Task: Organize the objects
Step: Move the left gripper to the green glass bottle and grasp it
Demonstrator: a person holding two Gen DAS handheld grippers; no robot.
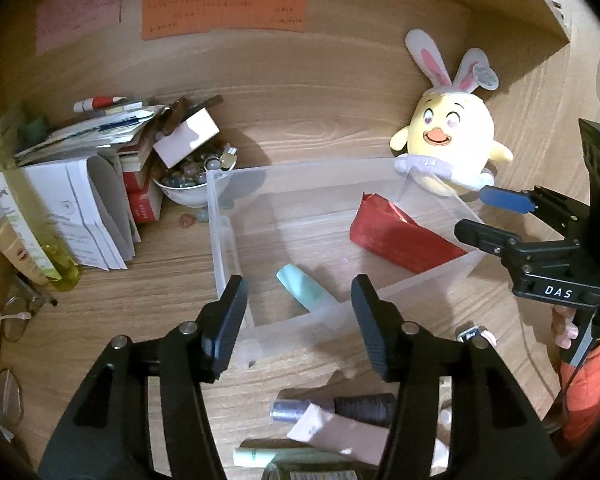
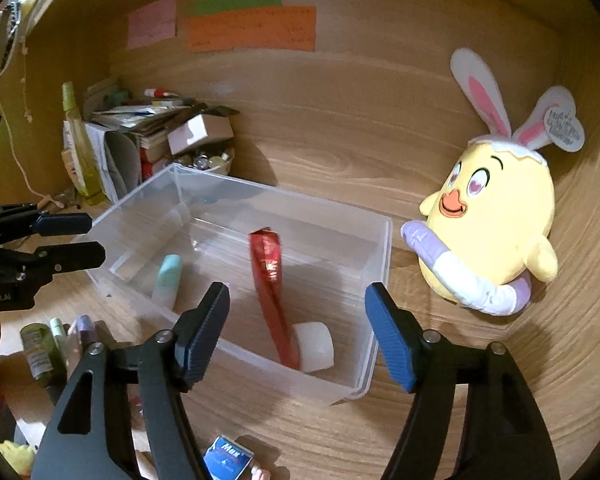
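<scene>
At the far left of the wooden surface (image 1: 172, 264) a yellow-green bottle (image 1: 4, 184) leans against a heap of white papers and books (image 1: 84, 184), with a bowl of glass marbles (image 1: 196, 178) just beside them and a small white box (image 1: 186, 136) tilted on top. Spectacles (image 1: 14, 316) lie near the left edge.

The clear plastic bin (image 2: 380, 264) sits in the middle. Inside it lie a mint-green tube (image 2: 168, 276) toward the left, a red foil packet (image 2: 270, 292) slanting across the middle, and a white block (image 2: 316, 346) touching the packet's lower end.

The left tool (image 1: 300, 324) hangs above the bin's near wall, its jaws standing apart with nothing gripped; the mint tube shows between them but untouched. The right tool (image 2: 296, 332) hovers over the bin's near right part, jaws wide and empty, the packet and the white block lying below the gap.

Loose bottles and tubes (image 2: 48, 348) crowd the surface in front of the bin, and a small blue box (image 2: 228, 458) lies nearest. At the right a yellow chick plush with rabbit ears (image 2: 496, 220) leans against the back wall, just beside the bin's far right corner.
</scene>
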